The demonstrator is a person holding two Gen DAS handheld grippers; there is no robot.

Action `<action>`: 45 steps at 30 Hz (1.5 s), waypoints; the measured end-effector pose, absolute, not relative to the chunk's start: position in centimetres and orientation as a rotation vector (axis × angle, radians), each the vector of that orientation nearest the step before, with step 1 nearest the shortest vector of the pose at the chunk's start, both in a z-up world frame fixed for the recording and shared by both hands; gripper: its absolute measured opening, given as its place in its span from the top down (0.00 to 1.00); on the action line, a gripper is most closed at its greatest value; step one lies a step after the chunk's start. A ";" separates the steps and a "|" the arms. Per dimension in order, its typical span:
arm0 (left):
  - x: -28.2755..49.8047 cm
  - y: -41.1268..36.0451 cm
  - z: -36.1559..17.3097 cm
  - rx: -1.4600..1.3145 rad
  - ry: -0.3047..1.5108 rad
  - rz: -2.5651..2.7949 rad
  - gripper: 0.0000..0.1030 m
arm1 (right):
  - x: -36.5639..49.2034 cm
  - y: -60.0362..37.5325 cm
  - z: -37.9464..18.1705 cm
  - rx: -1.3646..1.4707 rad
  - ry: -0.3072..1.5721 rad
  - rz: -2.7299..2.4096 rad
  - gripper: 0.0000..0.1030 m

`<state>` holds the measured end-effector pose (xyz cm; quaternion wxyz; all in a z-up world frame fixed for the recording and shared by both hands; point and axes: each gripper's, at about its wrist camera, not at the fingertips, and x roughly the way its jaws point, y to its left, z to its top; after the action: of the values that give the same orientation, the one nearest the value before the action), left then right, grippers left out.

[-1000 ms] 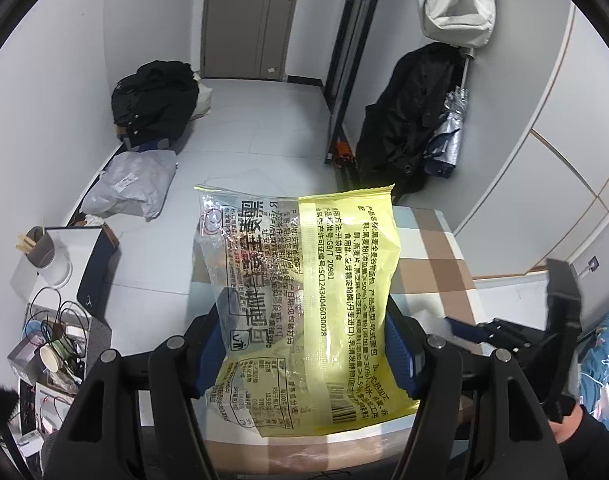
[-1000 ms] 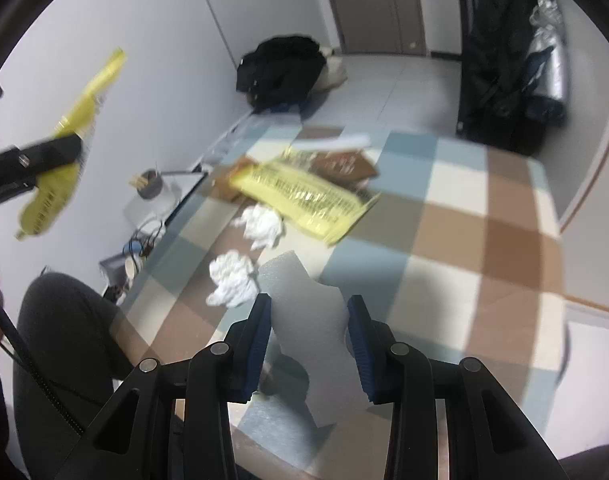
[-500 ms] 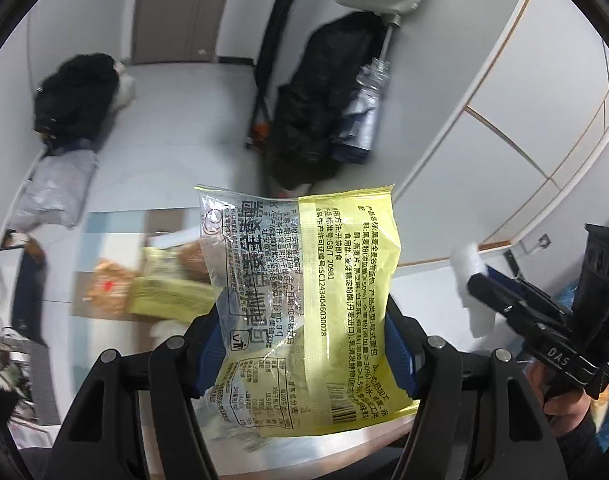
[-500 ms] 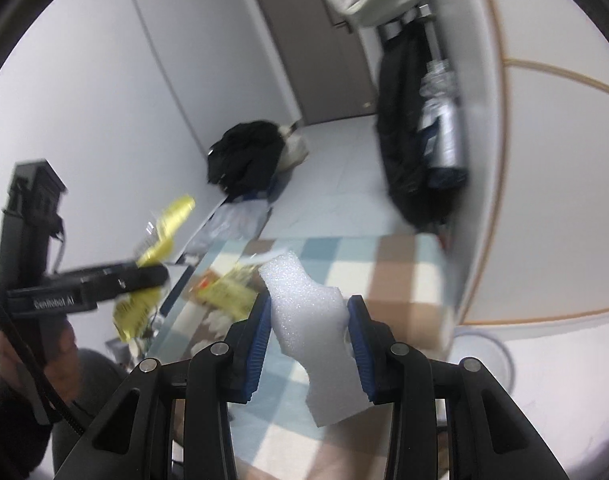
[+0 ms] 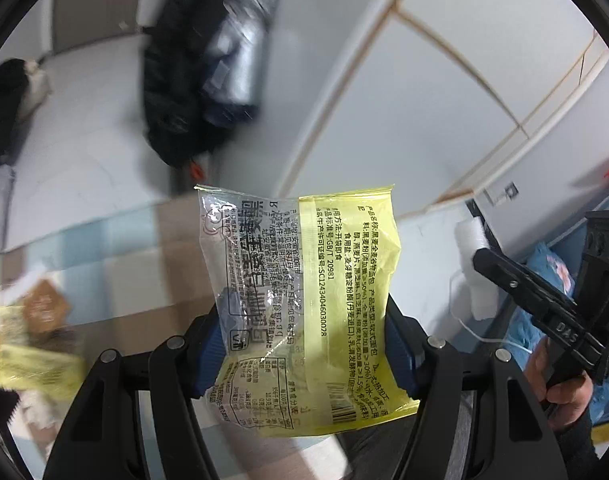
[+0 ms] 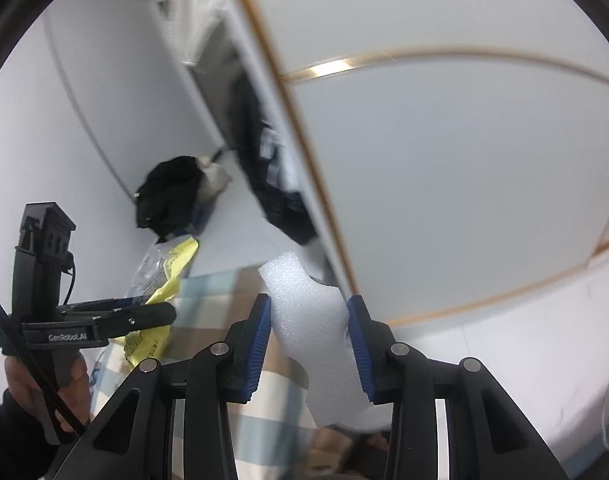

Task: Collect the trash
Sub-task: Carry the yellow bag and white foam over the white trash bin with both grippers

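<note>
My left gripper [image 5: 304,336] is shut on a yellow and clear plastic food wrapper [image 5: 304,280], held up above the checked table [image 5: 136,276]. My right gripper [image 6: 309,332] is shut on a white foam piece [image 6: 308,320]. The right gripper and its foam [image 5: 474,268] also show at the right of the left wrist view. The left gripper with the wrapper [image 6: 164,276] shows at the left of the right wrist view. More wrappers [image 5: 32,344] lie blurred on the table at the left.
White cabinet doors with gold trim [image 6: 444,160] fill the right. Dark coats [image 5: 184,92] hang on a rack beyond the table. A black bag [image 6: 168,196] lies on the floor. Blue fabric [image 5: 552,264] sits at the far right.
Both grippers have swung right, away from the table and toward the cabinet wall, each still holding its item. The table trash has slid to the left edge of view.
</note>
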<state>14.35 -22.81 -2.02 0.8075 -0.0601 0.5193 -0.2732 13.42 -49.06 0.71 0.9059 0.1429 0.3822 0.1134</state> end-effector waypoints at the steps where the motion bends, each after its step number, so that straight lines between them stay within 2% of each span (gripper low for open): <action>1: 14.7 -23.6 -2.7 -0.130 1.135 -0.597 0.38 | 13.8 -49.8 -0.1 0.308 0.809 0.222 0.64; 10: 17.8 -28.9 -10.6 -0.191 1.390 -0.623 0.38 | 18.1 -54.2 -11.5 0.473 1.038 0.201 0.64; 15: 18.2 -31.6 -12.6 -0.112 1.452 -0.596 0.38 | 20.4 -54.5 -18.4 0.615 1.149 0.228 0.64; 21: 18.7 -34.1 -14.1 -0.057 1.509 -0.591 0.37 | 21.4 -54.0 -23.5 0.698 1.219 0.260 0.64; 27: 18.8 -36.7 -15.0 0.000 1.535 -0.613 0.37 | 20.1 -55.0 -26.6 0.741 1.258 0.275 0.64; 42: 21.4 -38.9 -17.9 0.188 1.611 -0.516 0.36 | 19.7 -55.7 -28.8 0.831 1.261 0.319 0.62; 45: 22.0 -38.6 -18.5 0.171 1.639 -0.499 0.35 | 19.9 -55.5 -28.6 0.813 1.257 0.346 0.54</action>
<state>21.96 -38.64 -18.51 0.6517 0.0752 0.7220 -0.2197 19.90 -55.52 -28.58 0.7192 0.3677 0.5684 0.1564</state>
